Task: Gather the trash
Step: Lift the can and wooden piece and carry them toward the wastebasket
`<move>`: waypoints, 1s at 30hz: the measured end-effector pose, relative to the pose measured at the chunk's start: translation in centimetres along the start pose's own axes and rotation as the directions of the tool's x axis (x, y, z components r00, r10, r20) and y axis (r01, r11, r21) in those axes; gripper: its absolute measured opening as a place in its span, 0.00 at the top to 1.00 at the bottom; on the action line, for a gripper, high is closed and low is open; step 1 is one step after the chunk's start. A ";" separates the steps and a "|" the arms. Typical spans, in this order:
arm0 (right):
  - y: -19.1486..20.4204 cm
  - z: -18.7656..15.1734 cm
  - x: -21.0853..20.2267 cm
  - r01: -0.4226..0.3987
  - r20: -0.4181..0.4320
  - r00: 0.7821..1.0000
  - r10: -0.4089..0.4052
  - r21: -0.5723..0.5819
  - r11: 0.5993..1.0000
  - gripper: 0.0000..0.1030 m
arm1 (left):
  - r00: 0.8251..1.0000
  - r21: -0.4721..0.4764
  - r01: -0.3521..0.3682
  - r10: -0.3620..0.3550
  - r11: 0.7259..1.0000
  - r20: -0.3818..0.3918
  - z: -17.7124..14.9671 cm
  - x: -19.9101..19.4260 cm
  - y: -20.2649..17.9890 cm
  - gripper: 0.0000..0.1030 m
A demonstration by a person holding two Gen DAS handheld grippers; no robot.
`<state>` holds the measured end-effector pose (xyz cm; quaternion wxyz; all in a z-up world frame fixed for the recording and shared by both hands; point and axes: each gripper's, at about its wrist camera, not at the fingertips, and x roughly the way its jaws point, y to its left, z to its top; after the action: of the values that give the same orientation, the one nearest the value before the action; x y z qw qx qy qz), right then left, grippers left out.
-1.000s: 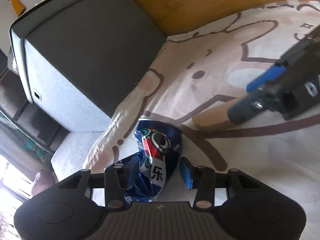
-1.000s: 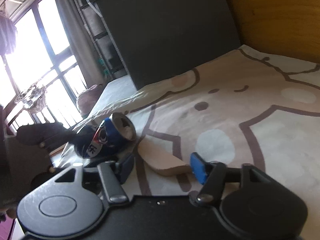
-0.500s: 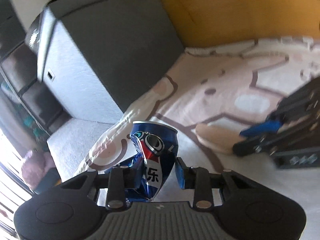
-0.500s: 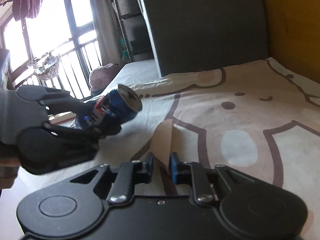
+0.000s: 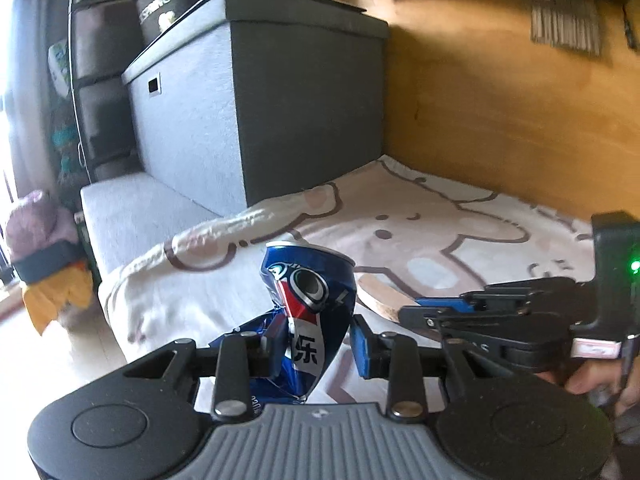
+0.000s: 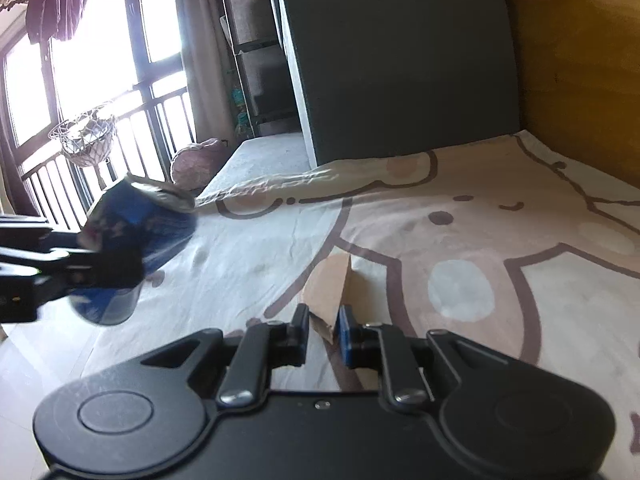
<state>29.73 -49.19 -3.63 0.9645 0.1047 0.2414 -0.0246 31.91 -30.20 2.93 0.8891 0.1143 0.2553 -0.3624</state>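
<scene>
- Item count: one crushed blue can (image 5: 310, 312); one tan cardboard piece (image 6: 329, 292).
- Left tongs (image 5: 316, 344): narrow opening, both pads pressed on the crushed blue can. The can stands upright between the pads, its dented top rising above them, clear of the bed sheet (image 5: 440, 240).
- From the right wrist view, the can (image 6: 140, 224) sits to the left of the right tongs, gripped in the left tongs and blurred.
- Right tongs (image 6: 322, 334): nearly closed, clamped on the near edge of the tan cardboard piece. The piece extends forward from the pads over the sheet; whether its far end rests on the sheet cannot be told.
- From the left wrist view, the right tongs (image 5: 416, 308) sit to the right of the can, with the cardboard (image 5: 380, 294) projecting from them.
- Bed: cream sheet with a brown cartoon print.
- Room: a dark grey storage box (image 5: 288, 104) ahead of both tongs; a wooden headboard (image 5: 500, 100) ahead to the right; a window with railing (image 6: 92, 80) to the left.
</scene>
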 end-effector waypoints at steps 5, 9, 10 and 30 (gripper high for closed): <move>0.5 -1.5 -3.0 0.021 0.011 1.000 -0.022 0.035 0.999 0.85 | 0.998 -0.098 0.061 -0.060 0.993 0.014 -1.5 -3.0 -1.1 0.66; 0.7 -3.1 -5.8 0.037 -0.050 0.998 -0.034 0.064 0.997 0.85 | 0.986 -0.283 0.167 -0.163 0.944 0.038 -3.5 -4.9 -1.6 0.66; 0.7 -3.6 -6.6 0.043 -0.070 0.997 -0.038 0.069 0.997 0.85 | 0.980 -0.339 0.199 -0.194 0.919 0.050 -4.0 -5.3 -1.6 0.66; 2.3 -7.9 -16.0 0.152 -0.199 0.967 -0.157 -0.038 0.988 0.57 | 0.930 -0.697 0.359 -0.305 0.621 0.206 -12.1 -9.7 -0.2 0.66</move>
<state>12.26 -45.30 -2.46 0.9312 0.0767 0.3457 -0.0862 21.39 -19.98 -2.05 0.7868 -0.3069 0.3635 -0.3933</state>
